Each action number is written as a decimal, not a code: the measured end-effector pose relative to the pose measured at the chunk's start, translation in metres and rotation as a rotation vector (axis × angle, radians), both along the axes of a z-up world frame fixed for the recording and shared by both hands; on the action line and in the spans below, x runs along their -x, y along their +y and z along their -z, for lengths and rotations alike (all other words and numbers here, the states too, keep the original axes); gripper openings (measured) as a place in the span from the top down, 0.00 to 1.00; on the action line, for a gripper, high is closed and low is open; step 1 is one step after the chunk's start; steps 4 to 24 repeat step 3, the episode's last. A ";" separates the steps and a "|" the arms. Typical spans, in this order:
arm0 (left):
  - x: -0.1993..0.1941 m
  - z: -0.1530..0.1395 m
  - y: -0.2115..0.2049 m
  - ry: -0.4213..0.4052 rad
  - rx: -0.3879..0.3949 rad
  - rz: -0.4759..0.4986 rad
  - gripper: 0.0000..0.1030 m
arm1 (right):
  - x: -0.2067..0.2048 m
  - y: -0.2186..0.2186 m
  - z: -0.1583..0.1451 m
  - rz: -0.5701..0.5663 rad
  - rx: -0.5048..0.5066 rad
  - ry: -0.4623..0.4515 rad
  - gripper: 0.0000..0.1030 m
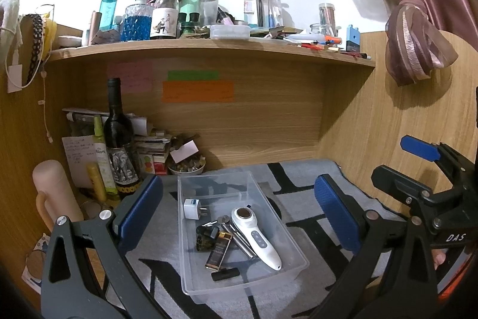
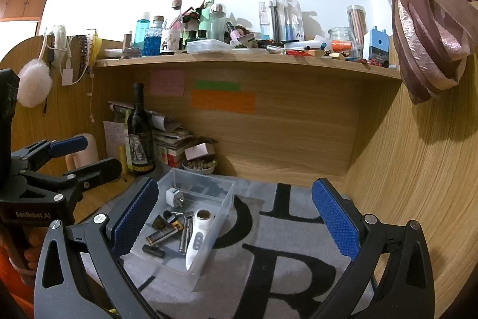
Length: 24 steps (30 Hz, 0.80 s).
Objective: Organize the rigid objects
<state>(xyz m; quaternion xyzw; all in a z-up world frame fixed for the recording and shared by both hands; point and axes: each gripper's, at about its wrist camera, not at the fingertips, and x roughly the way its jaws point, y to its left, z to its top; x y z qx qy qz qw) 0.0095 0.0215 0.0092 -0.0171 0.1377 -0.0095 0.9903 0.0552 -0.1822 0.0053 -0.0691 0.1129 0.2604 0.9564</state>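
A clear plastic bin (image 1: 209, 184) stands on a grey mat with black letters; it also shows in the right wrist view (image 2: 222, 207). In it lie a white handheld device (image 1: 257, 238), a white plug adapter (image 1: 191, 208), a gold-and-black lighter (image 1: 218, 254), metal keys (image 1: 236, 232), a small dark box (image 1: 206, 239) and a black stick (image 1: 225, 274). My left gripper (image 1: 239, 217) is open and empty, above the bin. My right gripper (image 2: 236, 220) is open and empty, just right of the bin; it also shows in the left wrist view (image 1: 397, 160).
A dark wine bottle (image 1: 119, 139), a yellow tube, stacked papers and a bowl of small stones (image 1: 186, 166) crowd the desk's back left. A pink flask (image 1: 53, 193) stands at left. A cluttered shelf (image 1: 209, 50) hangs above. Wooden panels close the back and right.
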 end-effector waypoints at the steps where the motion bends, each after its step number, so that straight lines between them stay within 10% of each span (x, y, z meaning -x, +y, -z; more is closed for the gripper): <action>1: 0.000 0.000 0.000 0.000 -0.001 0.002 0.00 | -0.001 0.000 0.000 0.000 0.000 0.001 0.00; 24: -0.001 0.001 -0.001 0.004 -0.004 0.009 0.00 | -0.003 -0.001 0.000 -0.001 0.001 0.003 0.00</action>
